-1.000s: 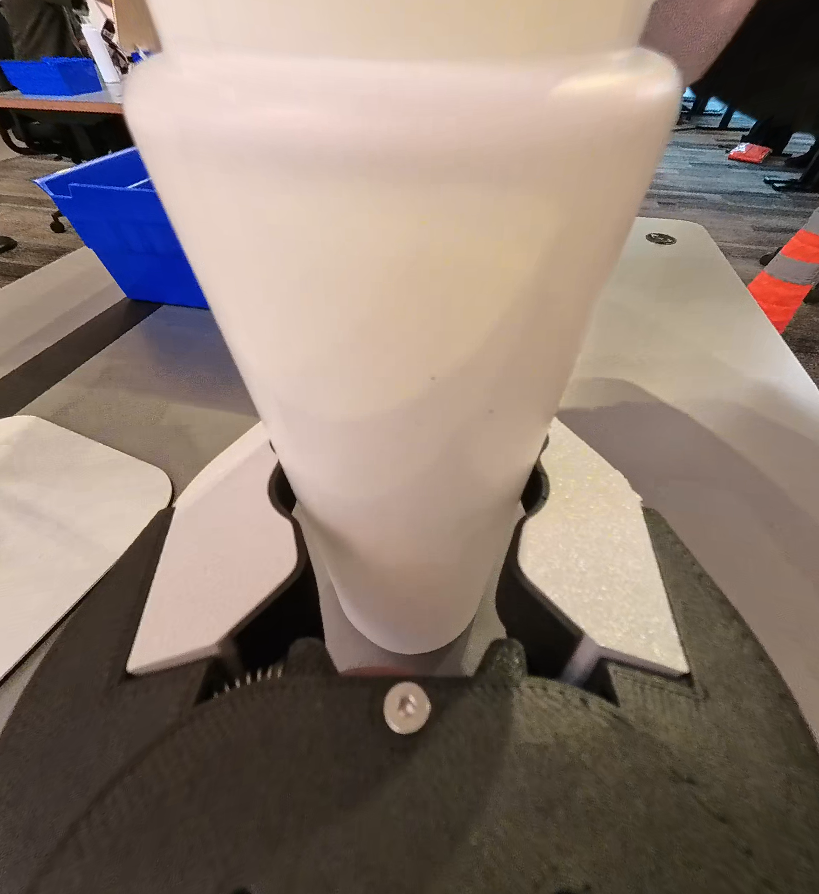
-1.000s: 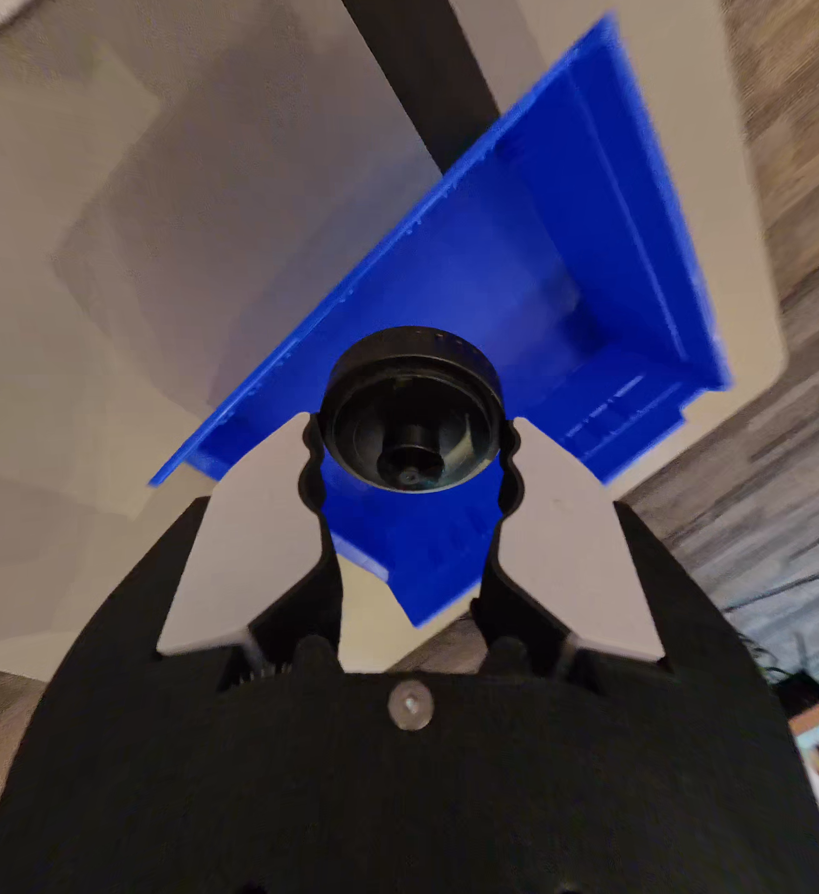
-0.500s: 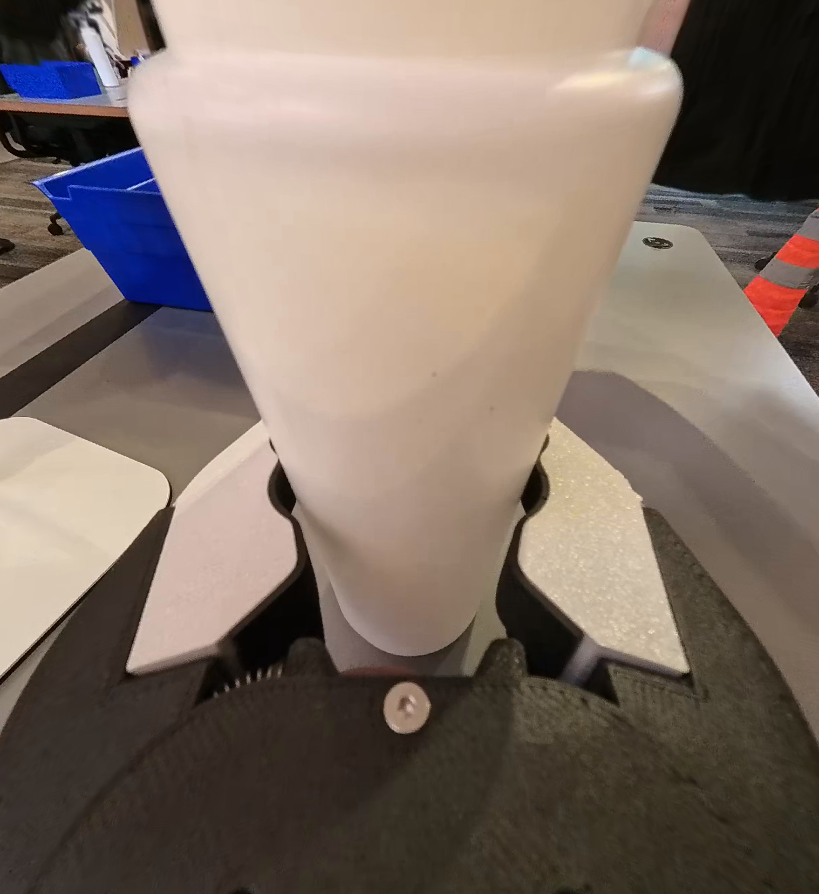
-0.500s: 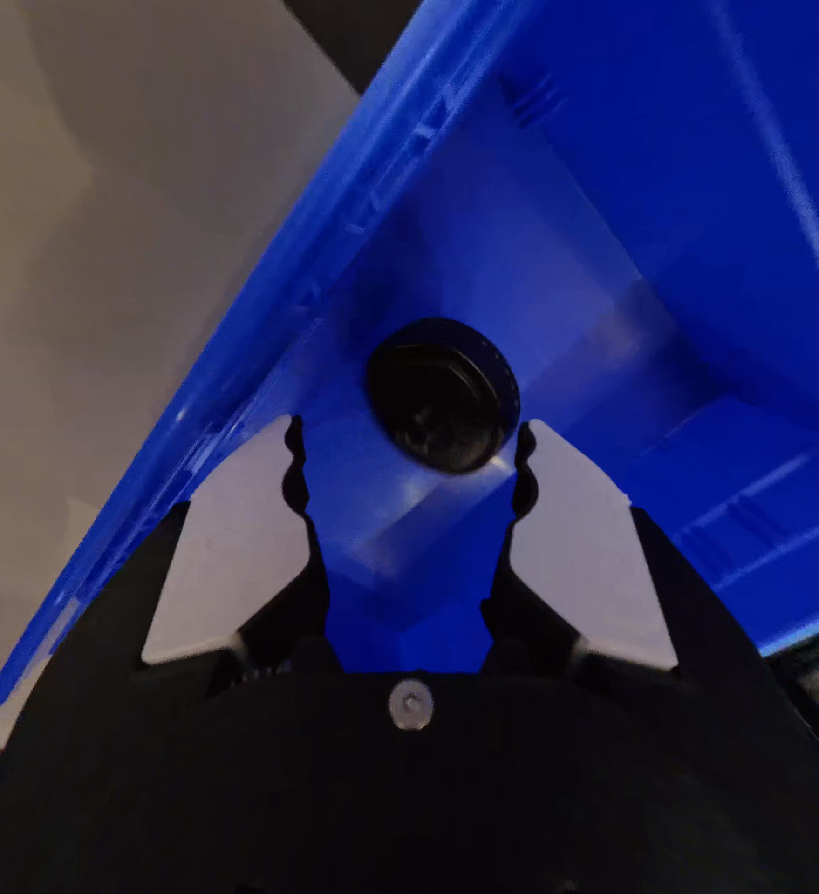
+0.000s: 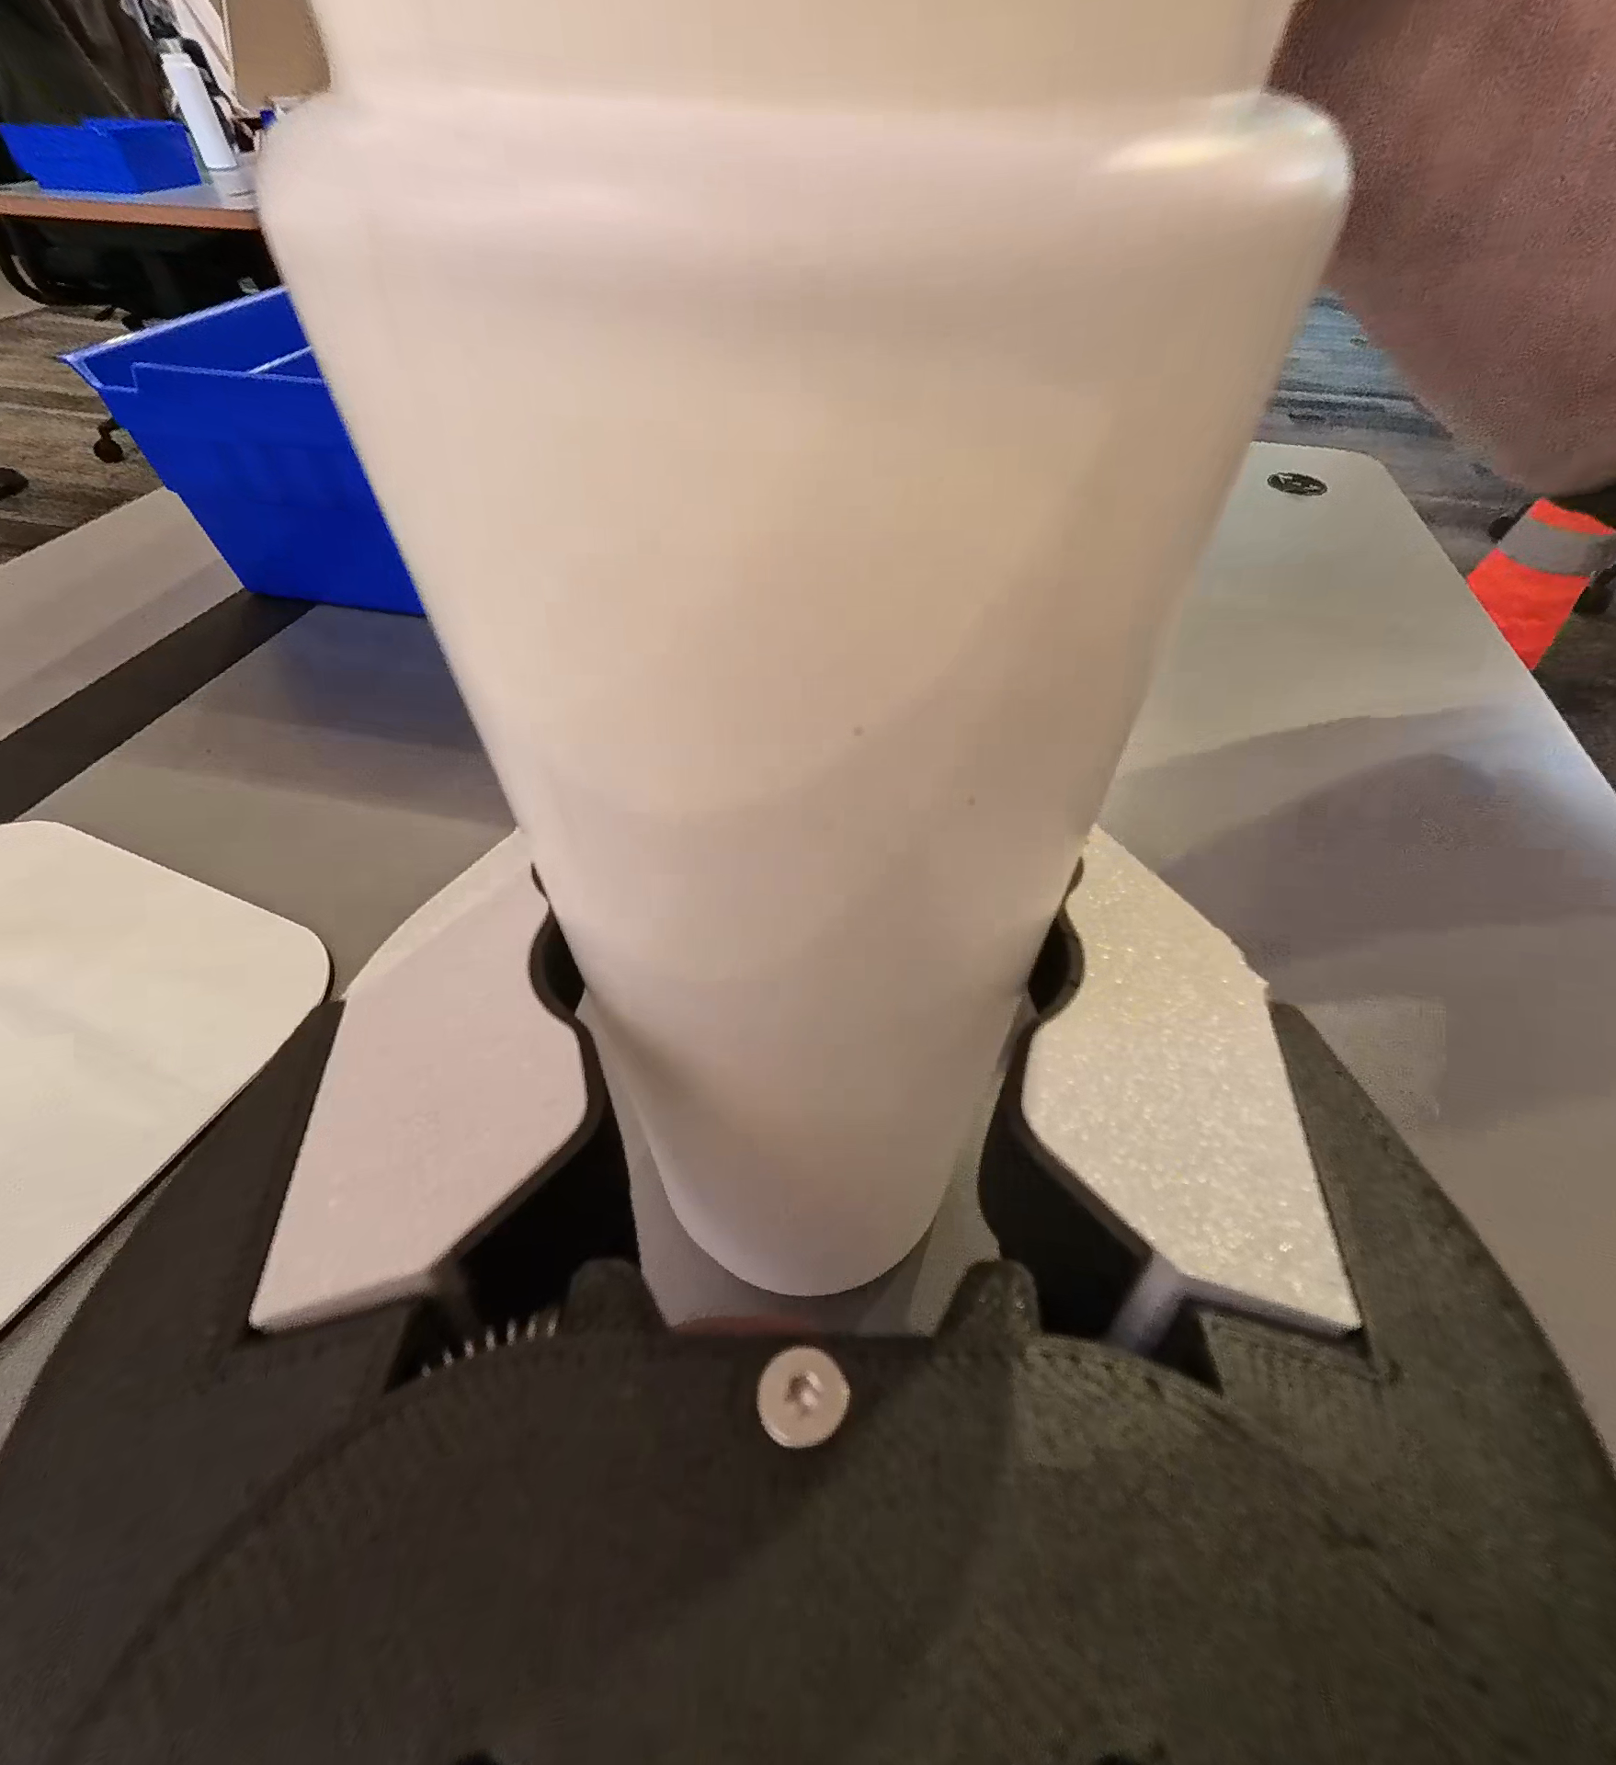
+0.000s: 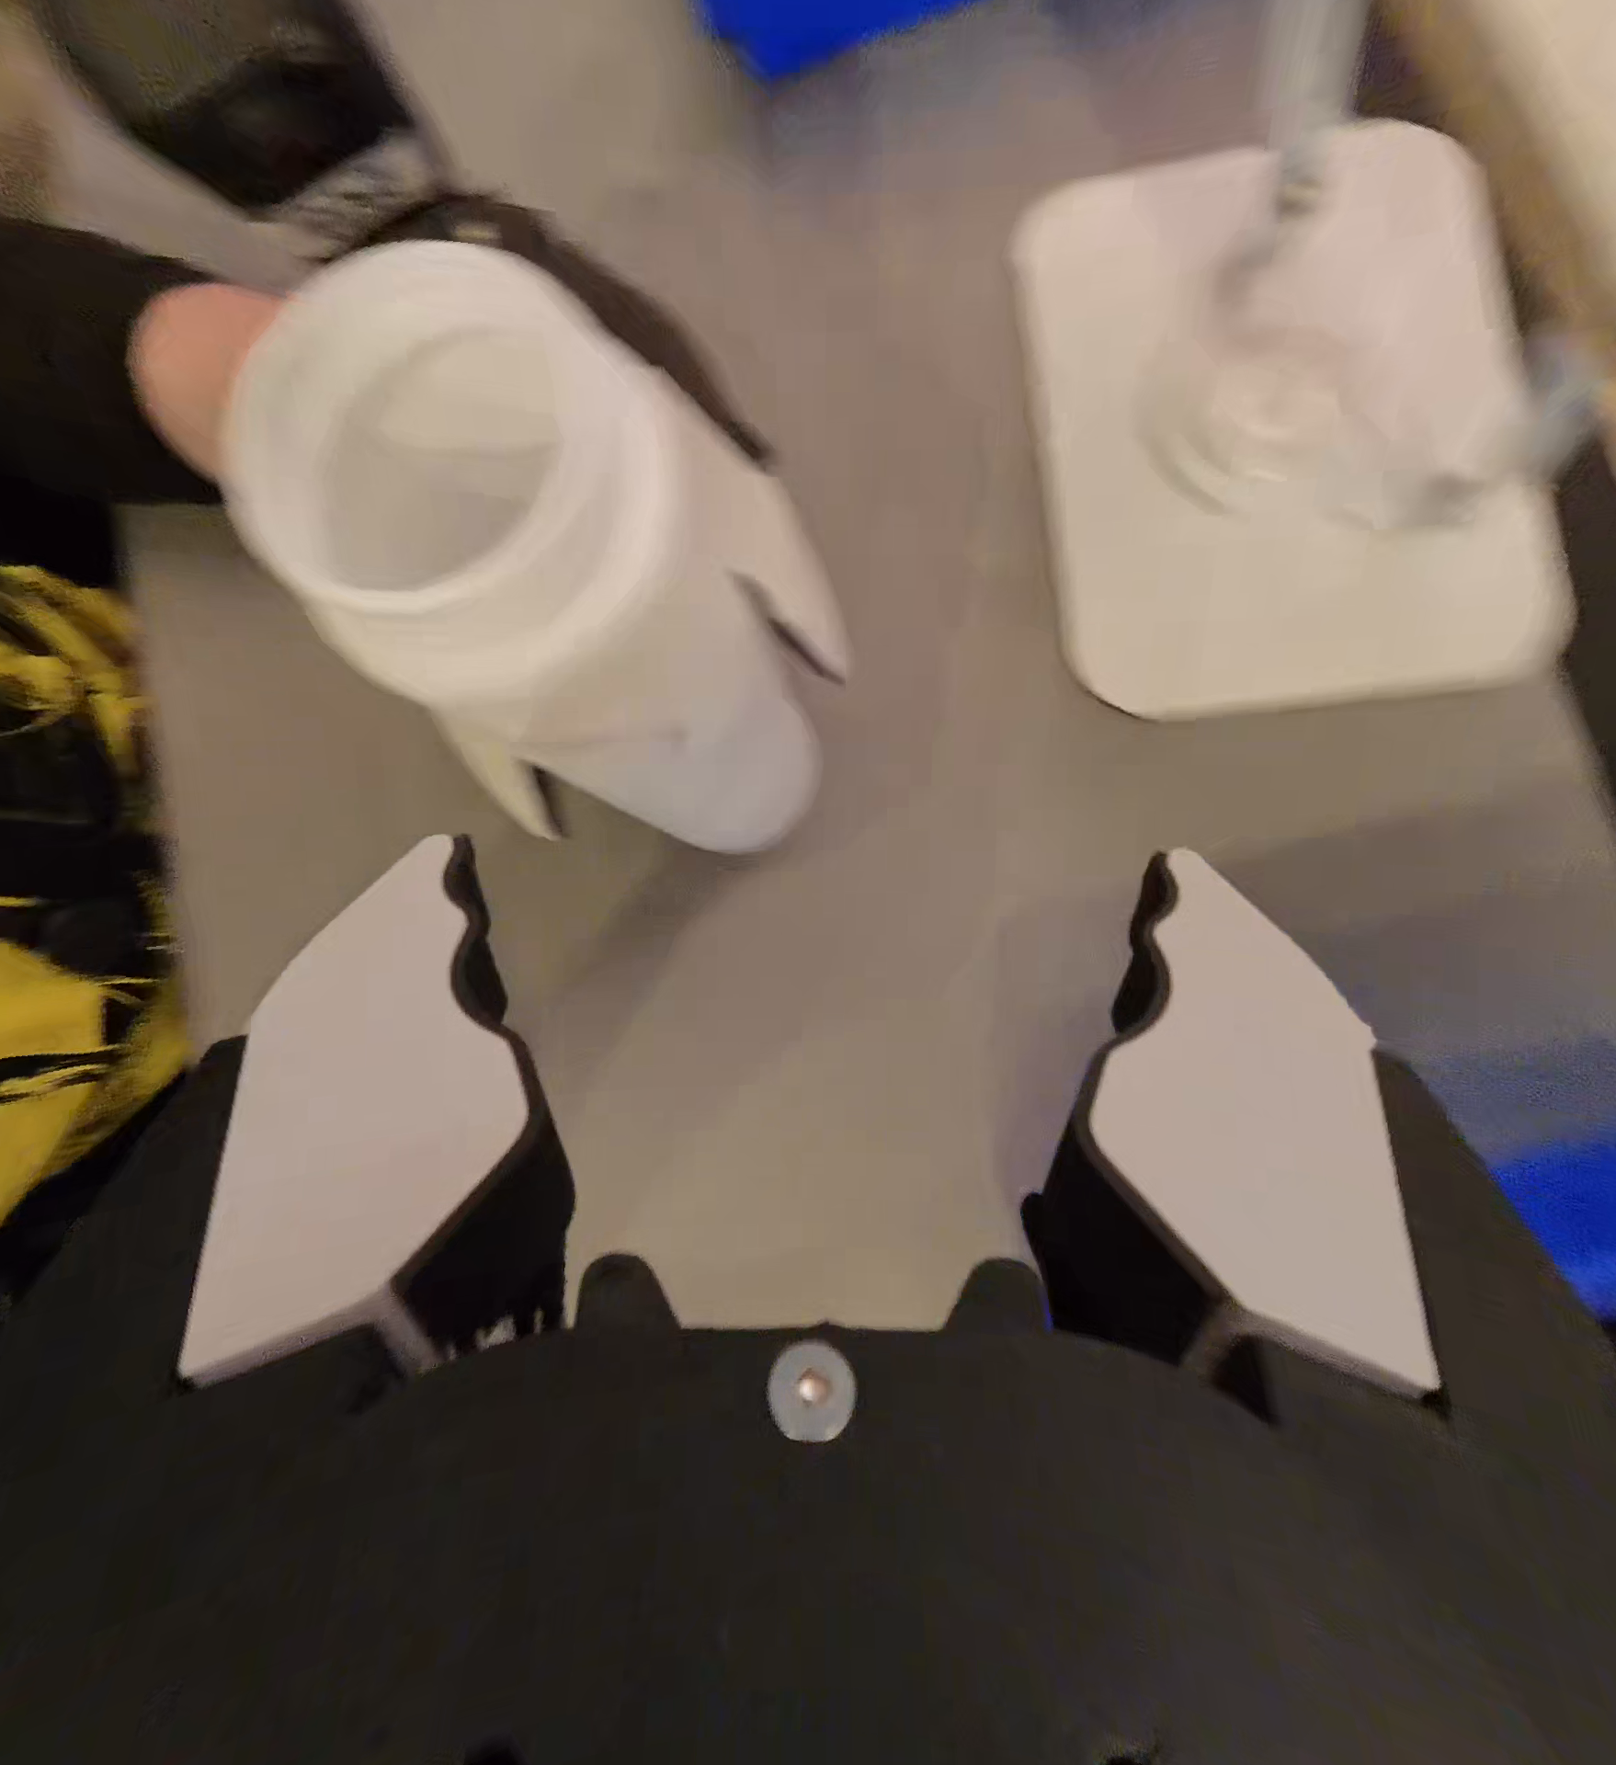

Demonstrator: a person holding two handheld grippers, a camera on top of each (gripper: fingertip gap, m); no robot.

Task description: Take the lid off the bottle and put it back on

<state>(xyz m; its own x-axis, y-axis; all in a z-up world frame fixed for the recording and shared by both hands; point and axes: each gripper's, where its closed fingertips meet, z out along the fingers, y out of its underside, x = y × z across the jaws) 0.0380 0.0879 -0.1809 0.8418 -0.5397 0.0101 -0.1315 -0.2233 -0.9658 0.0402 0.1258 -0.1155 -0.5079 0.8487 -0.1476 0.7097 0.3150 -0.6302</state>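
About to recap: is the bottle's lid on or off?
Off. The bottle shows an open mouth in the right wrist view; no lid in sight.

Left gripper [image 5: 804, 974] is clamping its grey fingers [image 5: 432, 1127] around a held object. Right gripper [image 6: 809, 941] is hanging spread and apparently empty, though motion blur limits certainty.

White bottle [image 5: 785, 573], uncapped and open-mouthed, stands clamped between the left tongs [image 5: 804, 965].

The right gripper [image 6: 809, 941], which a second ago clamped the black lid over the blue bin [image 5: 250, 468], let it go into the bin and now stood open and empty. It had swung round to face the uncapped bottle [image 6: 508, 544].
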